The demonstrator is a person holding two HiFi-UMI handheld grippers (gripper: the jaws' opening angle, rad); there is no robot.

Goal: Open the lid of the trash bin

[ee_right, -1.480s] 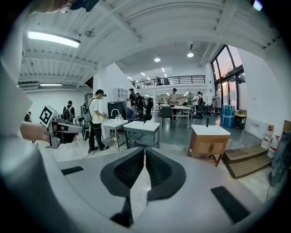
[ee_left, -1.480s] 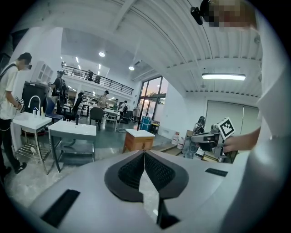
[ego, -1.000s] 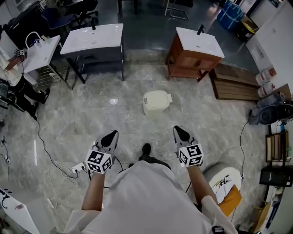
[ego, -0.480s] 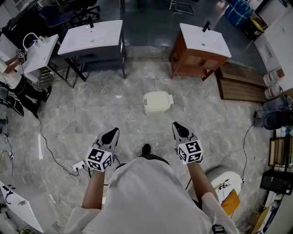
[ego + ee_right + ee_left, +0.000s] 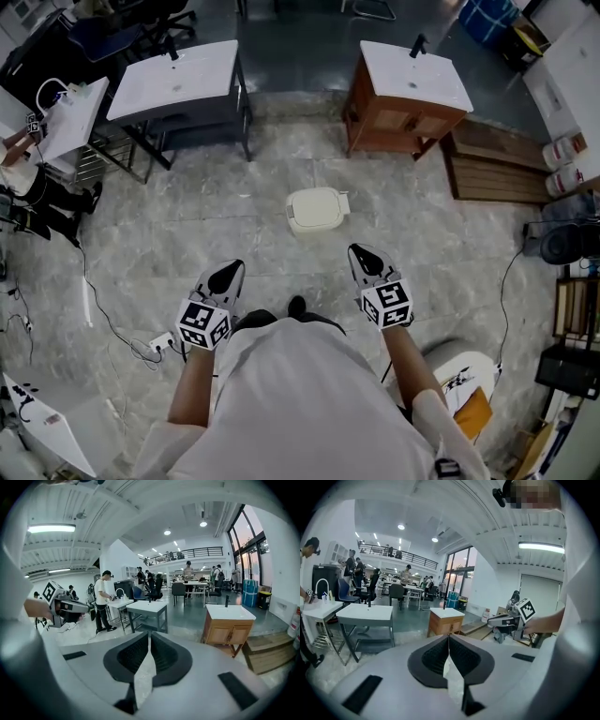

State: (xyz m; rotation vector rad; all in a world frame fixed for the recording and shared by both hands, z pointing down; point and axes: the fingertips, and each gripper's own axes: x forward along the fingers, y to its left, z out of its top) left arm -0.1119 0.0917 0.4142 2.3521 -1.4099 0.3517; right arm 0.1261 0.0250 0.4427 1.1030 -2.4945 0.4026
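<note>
- The trash bin (image 5: 317, 209) is a small cream box standing on the pale stone floor (image 5: 187, 234), in front of the person and roughly midway between the two grippers' lines.
- Its lid lies flat and shut on top, with a small tab sticking out on the side toward the right gripper.
- The left gripper (image 5: 226, 276) is held out in front of the body, pointing forward and somewhat down, well apart from the bin.
- In the left gripper view, the left gripper's (image 5: 448, 637) dark pads meet at the tips; the fingers are pressed together with nothing between them.
- The right gripper (image 5: 365, 256) is held level with the other, also well short of the bin and touching nothing.
- In the right gripper view, the right gripper's (image 5: 149, 634) pads likewise meet at the tips, closed and empty.
- Each gripper shows up at the edge of the other's view, marker cube facing up.
- Beyond the bin stand a grey sink table (image 5: 178, 80) and a wooden sink cabinet (image 5: 408, 89), side by side with a gap between them.
- A dark shoe (image 5: 298, 306) shows between the grippers, just ahead of the person's white shirt (image 5: 300, 403).
- A power strip (image 5: 159, 344) with a cable lies on the floor just beside the left gripper's cube.
</note>
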